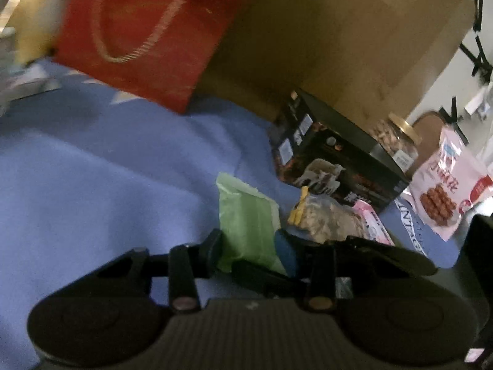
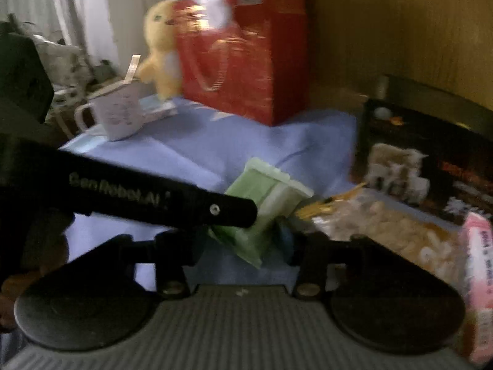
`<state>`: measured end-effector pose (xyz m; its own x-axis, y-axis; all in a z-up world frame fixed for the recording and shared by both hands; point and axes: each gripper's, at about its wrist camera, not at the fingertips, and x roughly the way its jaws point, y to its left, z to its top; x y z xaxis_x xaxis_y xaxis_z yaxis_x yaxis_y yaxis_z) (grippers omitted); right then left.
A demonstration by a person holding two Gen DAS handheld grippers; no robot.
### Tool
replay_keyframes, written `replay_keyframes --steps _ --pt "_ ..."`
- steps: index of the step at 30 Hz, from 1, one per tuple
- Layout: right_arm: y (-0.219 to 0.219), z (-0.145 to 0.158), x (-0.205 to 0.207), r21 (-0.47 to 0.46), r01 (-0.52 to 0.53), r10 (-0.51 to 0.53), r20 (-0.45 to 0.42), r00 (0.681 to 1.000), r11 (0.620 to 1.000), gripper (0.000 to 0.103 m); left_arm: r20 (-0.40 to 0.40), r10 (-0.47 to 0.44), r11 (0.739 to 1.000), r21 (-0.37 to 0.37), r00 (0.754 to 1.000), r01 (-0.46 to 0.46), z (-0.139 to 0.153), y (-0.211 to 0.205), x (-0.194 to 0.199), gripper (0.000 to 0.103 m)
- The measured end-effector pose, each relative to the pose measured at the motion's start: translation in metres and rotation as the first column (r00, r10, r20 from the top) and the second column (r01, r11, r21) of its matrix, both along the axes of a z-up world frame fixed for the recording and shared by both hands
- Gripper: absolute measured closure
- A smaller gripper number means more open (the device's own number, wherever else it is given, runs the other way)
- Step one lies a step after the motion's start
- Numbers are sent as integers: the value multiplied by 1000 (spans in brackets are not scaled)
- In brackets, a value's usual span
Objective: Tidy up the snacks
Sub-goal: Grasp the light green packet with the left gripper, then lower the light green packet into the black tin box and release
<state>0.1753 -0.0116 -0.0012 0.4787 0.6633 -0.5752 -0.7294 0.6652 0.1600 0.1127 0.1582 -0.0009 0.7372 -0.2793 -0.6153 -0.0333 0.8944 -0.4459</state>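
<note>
Both my grippers are on the green packet (image 1: 246, 225) at lower centre of each view: left gripper (image 1: 251, 248) has its fingers clenched on the packet's near end, and right gripper (image 2: 246, 240) looks closed on it too, w/ the left unit's black arm crossing from the left of the right-cam frame onto the same packet. Packet sits over the blue cloth (image 1: 107, 166), just beside a clear bag of pale snacks (image 2: 385, 228), pink packet (image 2: 480, 265) at far right edge. Black box (image 1: 339, 160) mid-right, red gift bag (image 2: 246, 55) upper centre, white mug (image 2: 118, 114) and yellow plush (image 2: 161, 46) upper left; blurry overall.
</note>
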Motion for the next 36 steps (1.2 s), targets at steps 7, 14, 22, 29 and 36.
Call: replay_keyframes --steps 7,14,22,29,36 --pt "14 4 -44 15 -208 205 103 973 978 56 74 169 985 30 983 -172 4 -3 -77 65" --pt "19 -3 -37 25 -261 260 47 965 965 57 54 214 976 27 975 -216 -3 -6 -82 65" --pt "1 13 -55 70 -211 196 182 964 975 57 129 176 981 60 976 -185 24 -18 -77 65" --pt "-7 18 -54 104 -170 141 243 960 980 57 161 159 982 77 974 -173 33 -24 -70 65" --pt "-10 21 -51 120 -149 116 248 962 982 57 179 142 985 68 973 -157 40 -26 -63 65"
